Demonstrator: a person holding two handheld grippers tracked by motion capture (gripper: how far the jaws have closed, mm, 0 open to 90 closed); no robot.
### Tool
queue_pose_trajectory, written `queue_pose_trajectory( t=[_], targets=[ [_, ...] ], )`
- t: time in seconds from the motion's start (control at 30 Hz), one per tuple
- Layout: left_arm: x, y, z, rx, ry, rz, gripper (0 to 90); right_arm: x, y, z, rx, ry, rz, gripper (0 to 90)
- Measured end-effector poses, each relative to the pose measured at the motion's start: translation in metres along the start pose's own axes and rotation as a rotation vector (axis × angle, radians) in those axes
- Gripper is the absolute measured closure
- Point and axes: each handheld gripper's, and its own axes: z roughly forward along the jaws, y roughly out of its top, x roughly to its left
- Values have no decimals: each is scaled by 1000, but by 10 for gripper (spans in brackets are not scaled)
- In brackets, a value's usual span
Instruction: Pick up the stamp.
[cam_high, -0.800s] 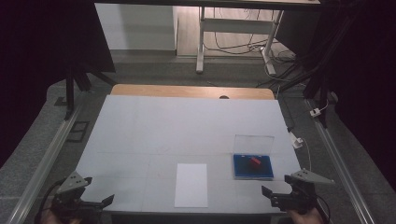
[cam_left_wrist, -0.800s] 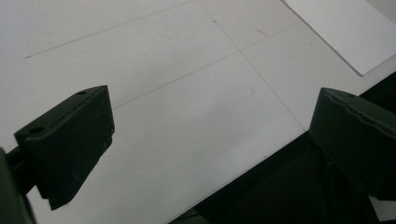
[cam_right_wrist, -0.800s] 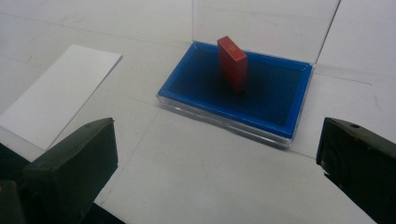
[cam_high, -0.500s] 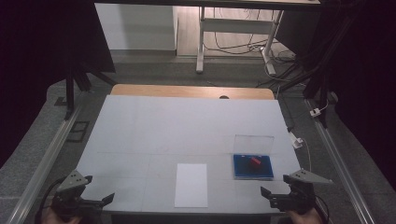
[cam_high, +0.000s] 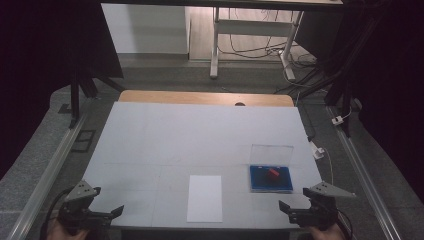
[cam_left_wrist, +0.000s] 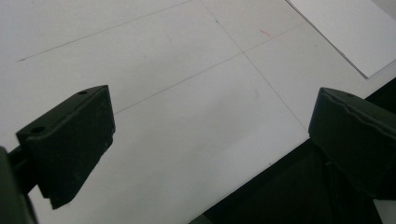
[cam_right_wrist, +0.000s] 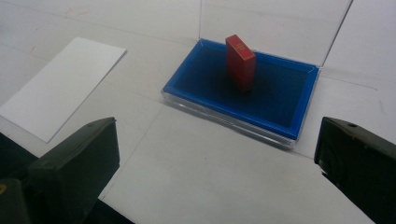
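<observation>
Blue-lined, the shallow tray (cam_right_wrist: 243, 95) lies near the table's (cam_high: 200, 135) front right edge, its clear lid (cam_right_wrist: 275, 25) standing open behind it. A small red block (cam_right_wrist: 241, 62) stands upright inside. Just before it hovers the right gripper (cam_right_wrist: 215, 163), fingers wide apart, empty. The left gripper (cam_left_wrist: 210, 140), fingers also spread, hangs over the front left corner, the white paper sheet (cam_high: 205, 198) between them.

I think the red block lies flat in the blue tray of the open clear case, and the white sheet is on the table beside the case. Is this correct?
Not quite. The red block does not lie flat: it stands upright on the blue tray, as the right gripper view shows. The rest holds: the clear case's lid is open, and the white sheet lies on the table beside it.
</observation>
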Motion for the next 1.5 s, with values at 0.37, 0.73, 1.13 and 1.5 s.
queue_pose_trajectory(
  t=[0.37, 0.73, 1.13, 1.5],
  targets=[
    [0, -1, 0, 12, -6, -7, 6, 0, 2, 0, -9, 11, 1, 3],
    [-1, -2, -1, 15, -4, -5, 8, 2, 8, 5, -23, 25, -37, 0],
    [-1, -1, 0, 16, -5, -1, 7, 5, 18, 18, 0, 38, -107, 4],
    [0, 0, 1, 17, -5, -5, 8, -2, 30, 29, 24, 20, -99, 0]
  ],
)
